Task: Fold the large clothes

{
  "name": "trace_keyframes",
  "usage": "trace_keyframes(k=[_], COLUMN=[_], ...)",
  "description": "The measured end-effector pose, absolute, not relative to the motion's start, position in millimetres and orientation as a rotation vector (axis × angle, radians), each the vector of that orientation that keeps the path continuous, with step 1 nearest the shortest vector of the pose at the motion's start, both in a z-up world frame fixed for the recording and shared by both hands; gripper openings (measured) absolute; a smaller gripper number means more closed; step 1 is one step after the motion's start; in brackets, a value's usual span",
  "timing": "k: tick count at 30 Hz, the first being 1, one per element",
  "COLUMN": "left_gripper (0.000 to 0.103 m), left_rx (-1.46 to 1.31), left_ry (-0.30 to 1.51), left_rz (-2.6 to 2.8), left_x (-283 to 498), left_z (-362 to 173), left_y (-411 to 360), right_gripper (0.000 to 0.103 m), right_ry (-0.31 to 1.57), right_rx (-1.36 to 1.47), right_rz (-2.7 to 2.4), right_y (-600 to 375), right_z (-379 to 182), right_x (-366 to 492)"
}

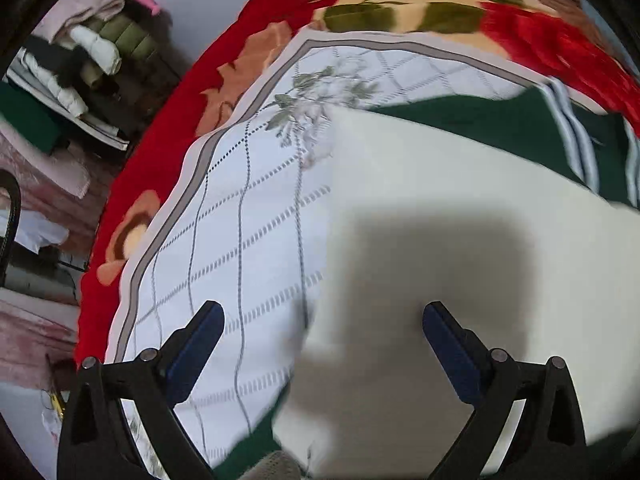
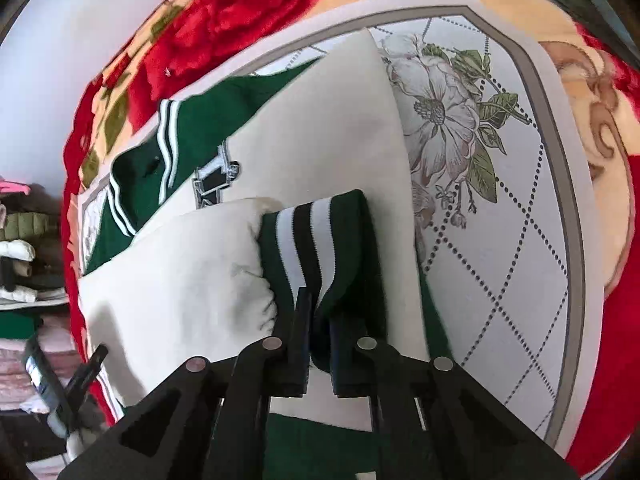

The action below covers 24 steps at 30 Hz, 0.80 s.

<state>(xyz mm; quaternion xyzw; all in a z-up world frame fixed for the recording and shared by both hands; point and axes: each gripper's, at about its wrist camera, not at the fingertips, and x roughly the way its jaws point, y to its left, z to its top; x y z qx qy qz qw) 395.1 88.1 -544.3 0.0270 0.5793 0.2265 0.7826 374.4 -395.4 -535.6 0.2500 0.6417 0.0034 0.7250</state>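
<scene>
White quilted mat (image 1: pixel 248 216) with dotted diamond lines, grey border band and a printed grey flower with green leaves (image 2: pixel 444 120); lies flat on top of the blanket.
Red plush blanket (image 1: pixel 168 128) with large red roses (image 2: pixel 236 20), olive leaves and a cream ground; shows on every side of the mat.
Pile of folded garments (image 1: pixel 100 44) at far left of the left wrist view: white and olive padded pieces, beige knit, a pink item on top.
Pale wall (image 2: pixel 80 24) behind the blanket.
Pink textured fabric (image 1: pixel 40 184) below the pile, blurred.
</scene>
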Motion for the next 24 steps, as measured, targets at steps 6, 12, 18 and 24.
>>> trace_keyframes(k=[6, 12, 18, 24], left_gripper=[0.103, 0.103, 0.103, 0.103], left_rx=[0.091, 0.105, 0.179, 0.206], left_ry=[1.281, 1.277, 1.316, 1.500], left_rz=[0.440, 0.370, 0.258, 0.234], left_x=[432.3, 411.5, 297.7, 199.3], left_z=[-567.6, -532.9, -497.4, -525.2], left_y=[90.5, 85.6, 59.1, 51.1], right_gripper=[0.005, 0.018, 0.058, 0.058], right_ry=[1.477, 1.523, 1.560, 1.863], right_rx=[0.524, 0.473, 0.535, 0.751], right_rz=[-0.139, -0.173, 0.139, 0.385], right_y=[-404.8, -392.3, -320.3, -204.2], right_z=[-532.7, -528.1, -487.1, -550.9], right_x=[348.8, 352.0, 288.5, 200.2])
